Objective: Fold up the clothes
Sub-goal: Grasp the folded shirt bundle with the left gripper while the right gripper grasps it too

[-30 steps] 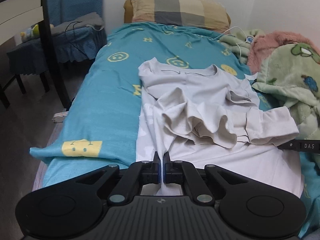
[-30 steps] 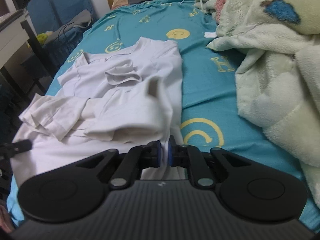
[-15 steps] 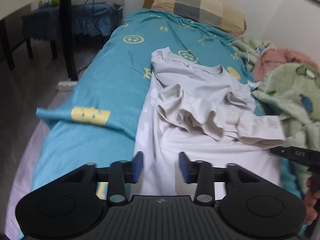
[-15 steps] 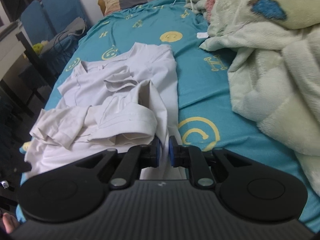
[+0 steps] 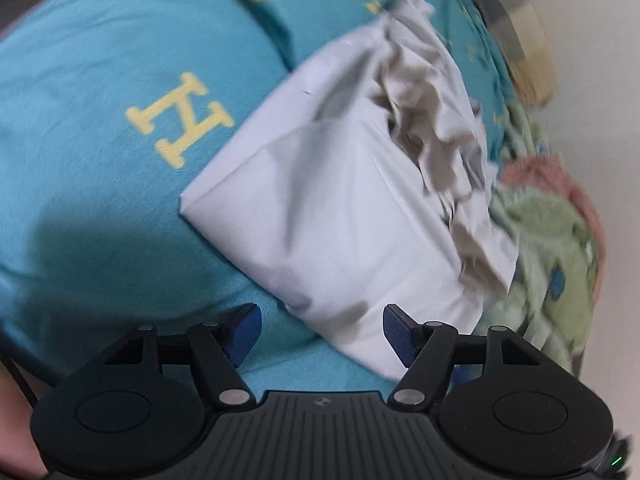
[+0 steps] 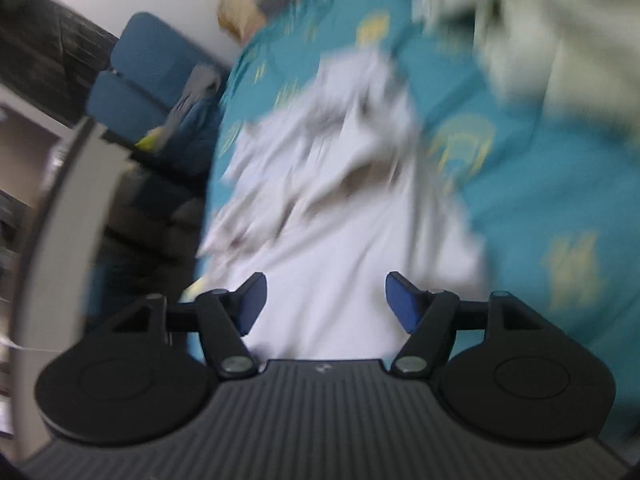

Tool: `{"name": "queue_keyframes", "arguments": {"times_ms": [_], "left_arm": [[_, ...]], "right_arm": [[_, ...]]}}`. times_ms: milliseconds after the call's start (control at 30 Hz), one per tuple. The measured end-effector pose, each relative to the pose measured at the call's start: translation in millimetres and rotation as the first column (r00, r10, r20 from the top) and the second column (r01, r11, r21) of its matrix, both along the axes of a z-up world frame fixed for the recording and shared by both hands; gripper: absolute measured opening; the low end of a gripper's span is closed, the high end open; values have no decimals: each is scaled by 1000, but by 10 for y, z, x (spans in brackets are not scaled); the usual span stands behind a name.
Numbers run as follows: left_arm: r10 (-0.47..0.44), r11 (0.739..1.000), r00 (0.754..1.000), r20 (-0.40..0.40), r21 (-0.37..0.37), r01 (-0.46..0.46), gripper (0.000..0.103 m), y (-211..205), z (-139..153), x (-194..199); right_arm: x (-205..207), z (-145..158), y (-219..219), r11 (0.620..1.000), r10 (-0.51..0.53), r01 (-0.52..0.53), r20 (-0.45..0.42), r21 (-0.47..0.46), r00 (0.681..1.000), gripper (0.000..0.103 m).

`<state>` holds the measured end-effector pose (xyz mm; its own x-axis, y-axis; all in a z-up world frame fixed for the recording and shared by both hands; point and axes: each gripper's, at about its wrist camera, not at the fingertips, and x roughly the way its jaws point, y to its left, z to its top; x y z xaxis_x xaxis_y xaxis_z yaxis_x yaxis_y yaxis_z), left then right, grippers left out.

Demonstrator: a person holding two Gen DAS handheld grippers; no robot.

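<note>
A pale white-beige shirt [image 5: 344,208] lies on the teal bedsheet [image 5: 92,80], its lower part smooth and its upper part bunched in folds. My left gripper [image 5: 322,334] is open and empty, just above the shirt's near corner. In the right wrist view the same shirt [image 6: 332,240] shows blurred. My right gripper [image 6: 325,304] is open and empty over the shirt's lower hem.
A green plush blanket [image 5: 556,252] and a pink one [image 5: 560,176] lie to the right of the shirt. A plaid pillow [image 5: 512,36] is at the bed's head. A blue chair [image 6: 148,68] and a desk edge [image 6: 76,208] stand left of the bed.
Both grippers have opened and let go of the shirt's hem. Both have swung and tilted, and the views are blurred. The shirt's lower part now lies flat on the bed.
</note>
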<state>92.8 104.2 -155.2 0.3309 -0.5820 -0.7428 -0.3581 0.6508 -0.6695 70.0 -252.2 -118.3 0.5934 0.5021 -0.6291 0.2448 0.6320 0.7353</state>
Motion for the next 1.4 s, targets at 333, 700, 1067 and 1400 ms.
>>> {"name": "queue_keyframes", "arguments": {"times_ms": [333,700,1067,1400], "left_arm": [[205,973,979,21,-114,-201,64,141,-132,-51],[284,954,957,57,-111,-277,34,250,-103,-112],[282,946,958,63,-184,-266,54,225,-43,-148],[300,946,953,42,-143,-291,56,254,-202,0]], "right_arm": [[-8,-716,50,950,-139,208,-285,231,948,66],[-57,-622,-90,920,-369,385,-172,73,913,19],[-9,-141,-158,927,-360,338,128,161,924,10],[-6,-70,-264,925,-378,362,186,117,907,9]]}}
